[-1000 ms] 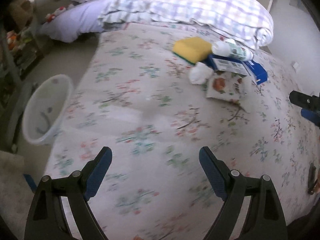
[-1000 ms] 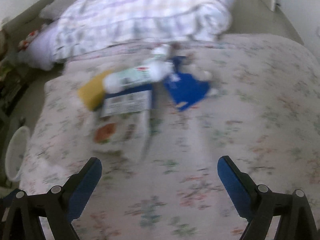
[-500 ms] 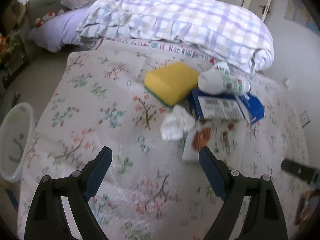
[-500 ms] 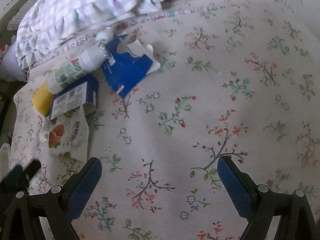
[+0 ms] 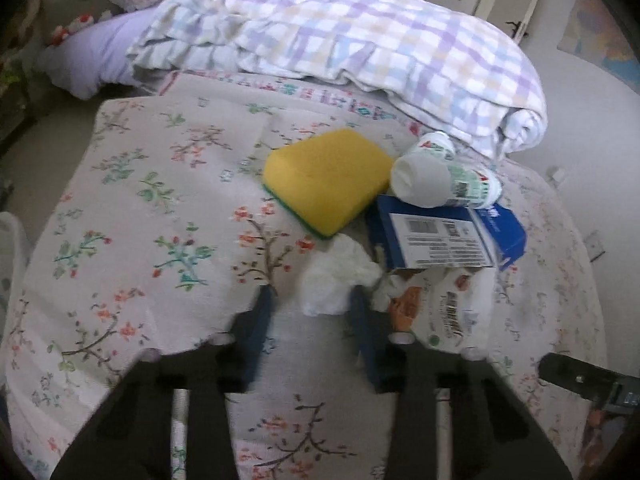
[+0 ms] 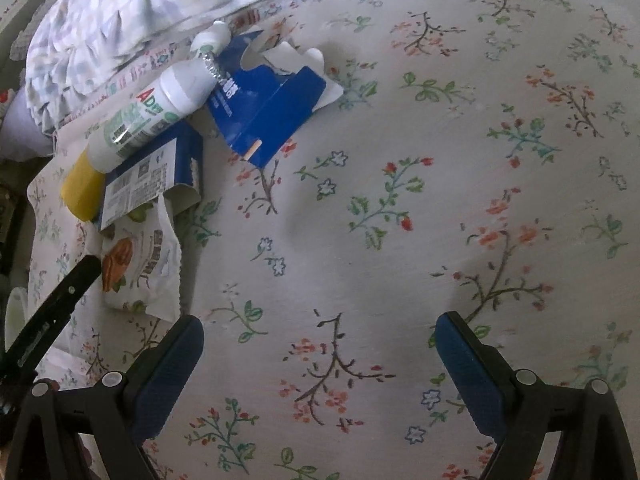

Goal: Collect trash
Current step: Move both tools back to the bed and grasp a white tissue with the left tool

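A pile of trash lies on the floral bedspread (image 5: 160, 220): a yellow sponge (image 5: 328, 180), a white bottle (image 5: 440, 180) on a blue box (image 5: 440, 236), a snack wrapper (image 5: 444, 312) and a crumpled white tissue (image 5: 336, 276). My left gripper (image 5: 311, 294) is closing, blurred, with the tissue's near end between its tips. The right pad meets the tissue; the left pad still stands apart from it. My right gripper (image 6: 318, 326) hangs open over bare bedspread, right of the wrapper (image 6: 144, 268), the bottle (image 6: 148, 120) and a torn blue carton (image 6: 264, 116).
A checked quilt (image 5: 360, 40) is heaped behind the pile, with a lilac pillow (image 5: 92, 56) to its left. A pale waste bin (image 5: 12, 240) shows at the left edge, beside the bed. A wall (image 5: 580, 140) runs along the bed's right side.
My left gripper came up to the pile and its jaws narrowed sharply around the tissue. My right gripper sank closer to the bedspread, so the pile slid to the upper left of its view.
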The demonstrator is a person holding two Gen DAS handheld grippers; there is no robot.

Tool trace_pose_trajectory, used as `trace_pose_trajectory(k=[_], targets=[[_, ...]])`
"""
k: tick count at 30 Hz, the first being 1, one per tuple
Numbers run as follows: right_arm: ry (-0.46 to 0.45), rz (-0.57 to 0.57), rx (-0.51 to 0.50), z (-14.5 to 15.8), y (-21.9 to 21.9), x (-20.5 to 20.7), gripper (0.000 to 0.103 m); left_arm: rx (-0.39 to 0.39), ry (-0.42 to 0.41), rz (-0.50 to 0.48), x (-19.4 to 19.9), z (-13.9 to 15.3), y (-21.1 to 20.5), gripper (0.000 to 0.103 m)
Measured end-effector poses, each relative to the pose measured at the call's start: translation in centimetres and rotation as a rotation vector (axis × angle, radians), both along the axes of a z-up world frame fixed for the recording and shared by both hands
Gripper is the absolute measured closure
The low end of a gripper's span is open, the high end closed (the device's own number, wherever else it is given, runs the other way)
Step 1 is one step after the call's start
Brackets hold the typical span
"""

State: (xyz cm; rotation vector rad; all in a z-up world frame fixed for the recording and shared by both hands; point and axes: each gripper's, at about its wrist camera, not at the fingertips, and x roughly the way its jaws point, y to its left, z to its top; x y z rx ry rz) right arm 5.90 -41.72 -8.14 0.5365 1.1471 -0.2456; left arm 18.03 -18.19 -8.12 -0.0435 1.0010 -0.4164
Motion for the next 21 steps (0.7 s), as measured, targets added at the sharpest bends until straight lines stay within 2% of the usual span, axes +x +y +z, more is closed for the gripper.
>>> trace_pose_trajectory(k=[5, 9, 17, 21], targets=[[0.002, 0.0, -0.006, -0.1, 0.5, 0.5, 0.007, -0.005, 0.003, -0.029, -0.5, 0.3, 0.3, 0.085], [-0.02, 0.002, 0.005, 0.0, 1.1, 1.0, 0.007, -0.018, -0.001, -0.014, -1.1, 0.8, 1.7, 0.085], [-0.08, 0.049, 0.037, 0.5, 4.2, 3.0, 0.007, -0.007, -0.017, 0.05, -2.3, 2.3, 6.3, 0.085], [-0.113, 0.092, 0.013, 0.7, 7.0, 4.5, 0.004, 0.013, -0.032, 0.07, -3.0, 2.8, 8.8, 0.085]])
